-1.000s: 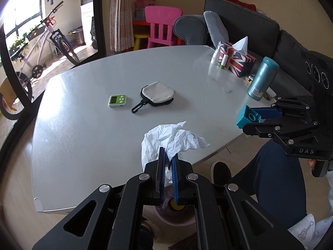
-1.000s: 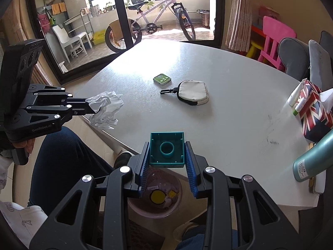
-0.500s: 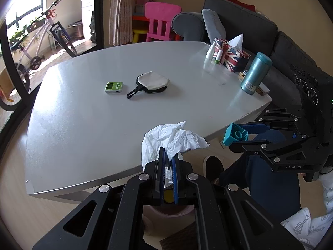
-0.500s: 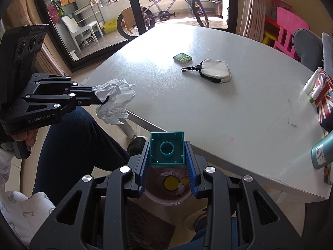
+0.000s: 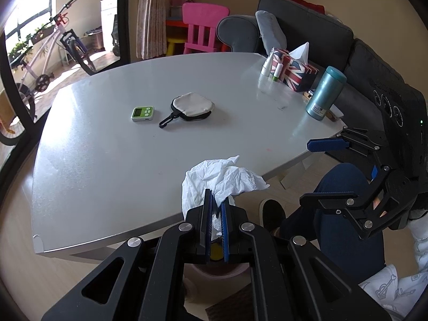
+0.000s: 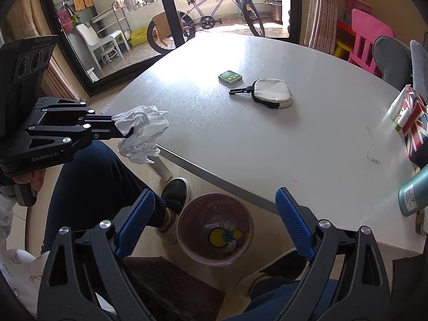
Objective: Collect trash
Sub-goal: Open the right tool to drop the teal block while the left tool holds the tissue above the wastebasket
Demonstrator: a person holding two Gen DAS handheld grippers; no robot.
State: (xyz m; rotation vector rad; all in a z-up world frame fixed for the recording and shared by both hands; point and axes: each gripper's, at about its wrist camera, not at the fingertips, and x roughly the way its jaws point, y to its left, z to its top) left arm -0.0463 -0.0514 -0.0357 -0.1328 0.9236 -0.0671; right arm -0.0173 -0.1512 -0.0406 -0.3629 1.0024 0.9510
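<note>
White crumpled tissue (image 5: 219, 179) sits pinched between the nearly closed blue pads of our left gripper (image 5: 216, 208), which we hold out past the near edge of the grey table (image 5: 120, 165). From the right wrist view the same tissue (image 6: 143, 131) hangs in the air at the left gripper (image 6: 125, 129), just off the table's (image 6: 307, 144) rim and above our dark trouser leg (image 6: 88, 187).

Our right gripper (image 6: 214, 214) stands with its fingers wide apart and nothing between them. Directly below the gap is a round pinkish bin (image 6: 215, 232) on the floor beside the table edge; inside it we can see a yellow disc and a few small scraps, among them a teal piece, too small to name.

On the table lie a green timer (image 5: 142, 114), a beige zip pouch (image 5: 193, 106) with a black clip just beside it, a Union Jack tissue box (image 5: 293, 72) and a teal bottle (image 5: 325, 93) near the far right edge.
</note>
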